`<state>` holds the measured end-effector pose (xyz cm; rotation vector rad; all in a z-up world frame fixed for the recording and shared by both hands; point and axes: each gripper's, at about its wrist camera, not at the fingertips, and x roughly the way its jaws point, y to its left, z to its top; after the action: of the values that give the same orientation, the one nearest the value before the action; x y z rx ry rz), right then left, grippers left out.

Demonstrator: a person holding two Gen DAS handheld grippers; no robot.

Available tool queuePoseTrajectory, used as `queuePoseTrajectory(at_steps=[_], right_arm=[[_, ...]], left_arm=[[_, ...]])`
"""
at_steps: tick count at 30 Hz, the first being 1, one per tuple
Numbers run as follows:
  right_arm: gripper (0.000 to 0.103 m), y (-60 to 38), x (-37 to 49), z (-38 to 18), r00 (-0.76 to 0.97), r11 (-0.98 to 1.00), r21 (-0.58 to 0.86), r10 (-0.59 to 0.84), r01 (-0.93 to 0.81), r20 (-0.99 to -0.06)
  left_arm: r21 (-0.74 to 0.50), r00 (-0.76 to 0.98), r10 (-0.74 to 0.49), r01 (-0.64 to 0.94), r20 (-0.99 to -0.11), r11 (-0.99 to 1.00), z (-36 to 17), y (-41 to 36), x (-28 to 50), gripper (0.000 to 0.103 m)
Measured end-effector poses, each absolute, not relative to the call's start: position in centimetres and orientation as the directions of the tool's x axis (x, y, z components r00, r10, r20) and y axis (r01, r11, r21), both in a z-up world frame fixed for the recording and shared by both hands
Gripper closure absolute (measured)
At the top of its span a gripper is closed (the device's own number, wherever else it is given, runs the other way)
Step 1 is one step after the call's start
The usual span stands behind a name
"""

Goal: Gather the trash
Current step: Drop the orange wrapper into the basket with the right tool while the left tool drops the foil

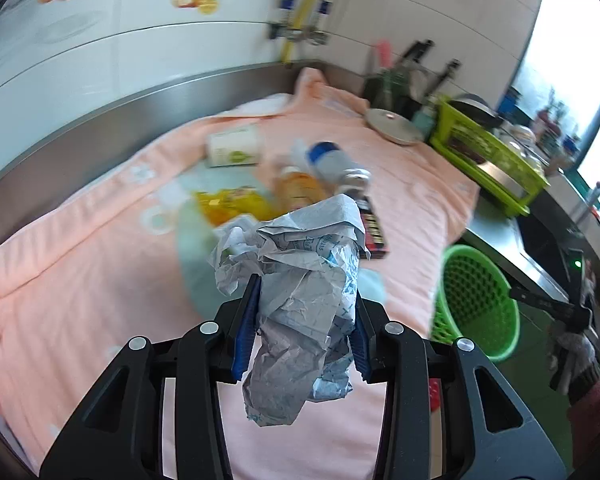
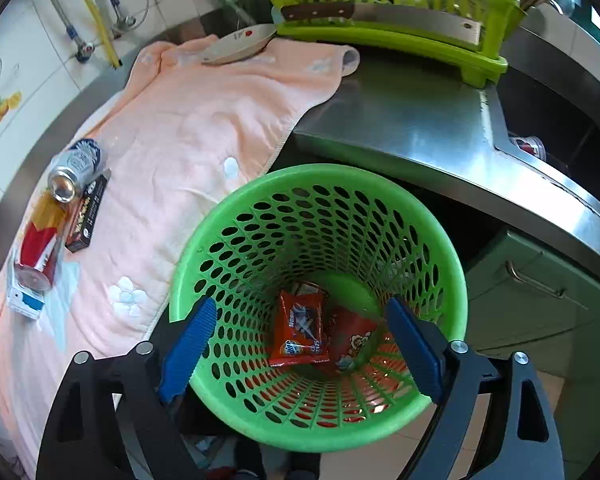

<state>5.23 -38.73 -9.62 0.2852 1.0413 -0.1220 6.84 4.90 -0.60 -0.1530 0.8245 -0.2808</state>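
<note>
A: Left gripper (image 1: 306, 326) clamps the crumpled paper (image 1: 300, 304) above the pink towel (image 1: 80, 280).

B: Right gripper (image 2: 300, 344) hangs open over the green basket (image 2: 456, 280); carry it across, release above the rim.

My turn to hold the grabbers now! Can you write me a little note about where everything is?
Left gripper: fingers shut on a crumpled paper wrapper, held above the pink towel.
Right gripper: open, empty, over the green basket.
Done: two red snack wrappers lie in the basket.
Left: drop the paper in; then the can, dark box and other litter on the towel.
</note>
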Motion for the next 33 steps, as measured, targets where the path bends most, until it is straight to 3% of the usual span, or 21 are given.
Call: queuePoseTrajectory(at_steps=[13, 28, 32, 33], right_arm=[[0.018, -41.1, 0.8, -6.1, 0.586, 0.949, 0.193, 0.011, 0.250, -0.811], [0.015, -43.6, -3.0, -4.5, 0.631, 0.944, 0.195, -0.017, 0.265, -0.775], [0.015, -44.2, -3.6, -4.7, 0.631, 0.942, 0.194, -0.024, 0.275, -0.775], [0.015, -44.4, -3.7, -4.8, 0.629, 0.941, 0.194, -0.025, 0.278, -0.777]], left_arm=[[-0.272, 0.497, -0.490, 0.448, -0.717, 0.852, -1.8, -11.6, 7.9, 0.064], [-0.284, 0.322, -0.539, 0.584, -0.778, 0.760, -5.8, -27.4, 10.9, 0.063], [-0.294, 0.292, -0.542, 0.595, -0.788, 0.748, -6.7, -30.0, 11.5, 0.059], [-0.297, 0.287, -0.546, 0.601, -0.787, 0.742, -6.8, -30.7, 11.6, 0.051]])
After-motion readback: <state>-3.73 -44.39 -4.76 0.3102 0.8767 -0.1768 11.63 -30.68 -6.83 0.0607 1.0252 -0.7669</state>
